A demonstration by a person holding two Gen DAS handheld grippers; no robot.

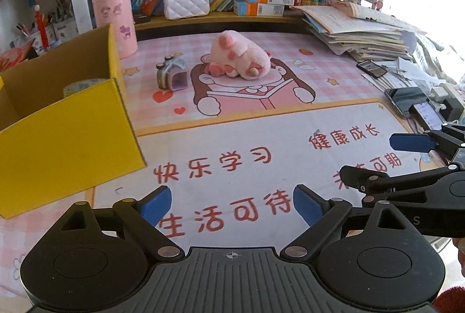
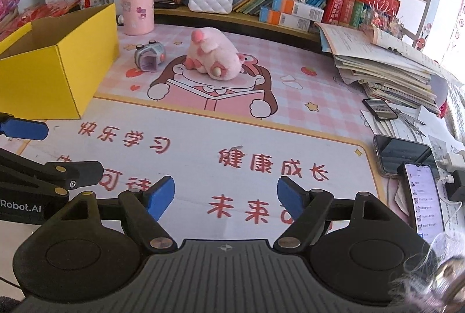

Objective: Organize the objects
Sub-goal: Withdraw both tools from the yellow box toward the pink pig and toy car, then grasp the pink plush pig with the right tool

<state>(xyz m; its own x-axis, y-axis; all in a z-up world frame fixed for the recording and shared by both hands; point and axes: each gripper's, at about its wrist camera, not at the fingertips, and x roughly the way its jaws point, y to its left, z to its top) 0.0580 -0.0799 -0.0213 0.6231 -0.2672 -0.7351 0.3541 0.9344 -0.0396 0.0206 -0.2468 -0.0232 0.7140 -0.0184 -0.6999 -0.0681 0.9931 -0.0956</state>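
A pink plush toy [image 1: 238, 57] [image 2: 215, 57] lies on the cartoon desk mat [image 1: 261, 138], far ahead of both grippers. To its left stands a small grey-purple toy camera [image 1: 171, 74] [image 2: 149, 55]. An open yellow cardboard box [image 1: 66, 144] [image 2: 49, 74] sits at the left, with a tape roll [image 1: 81, 85] inside. My left gripper [image 1: 231, 205] hangs open over the mat's red lettering with nothing between its blue pads. My right gripper [image 2: 226, 195] is beside it on the right, also open and empty. Each shows at the edge of the other's view.
A pink cylinder [image 1: 116, 19] and a white quilted handbag [image 1: 186, 3] stand at the back by a row of books. A pile of papers [image 1: 357, 34] fills the right rear. Two phones [image 2: 404, 156] [image 2: 421, 196] and chargers lie along the right edge.
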